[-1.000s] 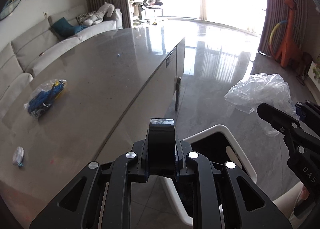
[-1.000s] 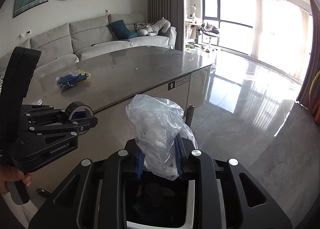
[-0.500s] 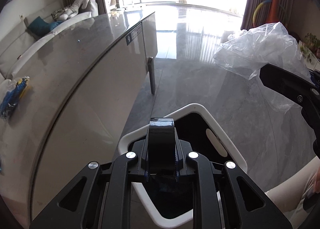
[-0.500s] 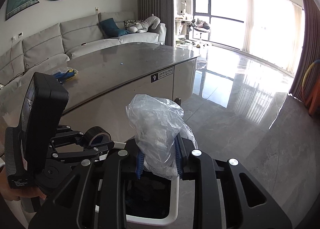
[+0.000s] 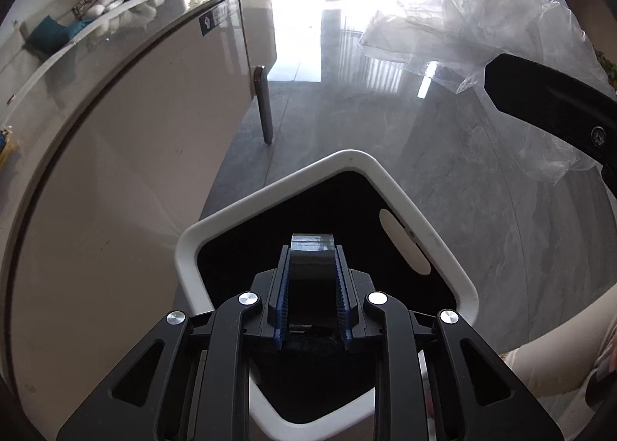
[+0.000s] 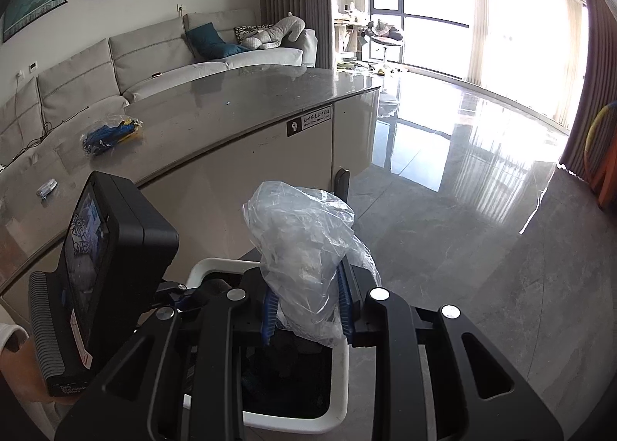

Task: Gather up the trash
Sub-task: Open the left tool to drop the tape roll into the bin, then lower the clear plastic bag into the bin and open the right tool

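Low in the centre of the left wrist view, the left gripper is seen over the dark mouth of the white-rimmed bin; a black tape roll sits btwn its blue-edged pads, jaws opening, and contact w/ the pads can't be told. At upper right of that view, the clear plastic bag is pinched by the right gripper. Low centre in the right wrist view, the right gripper is closed on the bag above the bin. On the grey table at left, a blue-yellow packet & small wrapper are left lying
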### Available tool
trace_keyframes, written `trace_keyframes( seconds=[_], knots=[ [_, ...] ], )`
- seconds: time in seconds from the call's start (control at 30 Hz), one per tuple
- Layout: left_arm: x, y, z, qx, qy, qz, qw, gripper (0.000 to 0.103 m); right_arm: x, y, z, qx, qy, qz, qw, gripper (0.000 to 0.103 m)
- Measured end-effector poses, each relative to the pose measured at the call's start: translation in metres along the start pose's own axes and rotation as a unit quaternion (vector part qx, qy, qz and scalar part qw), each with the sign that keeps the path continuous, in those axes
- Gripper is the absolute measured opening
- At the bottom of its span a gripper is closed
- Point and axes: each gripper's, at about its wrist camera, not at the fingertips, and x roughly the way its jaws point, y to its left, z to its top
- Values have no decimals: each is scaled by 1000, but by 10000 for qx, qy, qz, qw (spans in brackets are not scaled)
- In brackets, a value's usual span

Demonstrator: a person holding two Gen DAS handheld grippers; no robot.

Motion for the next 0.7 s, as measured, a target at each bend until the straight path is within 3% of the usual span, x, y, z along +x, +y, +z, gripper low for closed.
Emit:
trace_keyframes(
  seconds=[0.07,0.2,0.47,0.7],
  knots=[
    [7,-6,-2,81,137,304,9994,99,1,-1,-1,-18,60,-51,10000,28],
    [9,-18,-2,464,34,736,9962,98,4,-5,-4,43,143,-104,9998,28],
    [2,-10,-2,369,3,782,9963,98,5,-6,-2,88,173,-51,9998,29],
    [-21,28,-1,-39,-295,1261,9916,98,20,0,-5,135,349,101,9992,30]
  ],
)
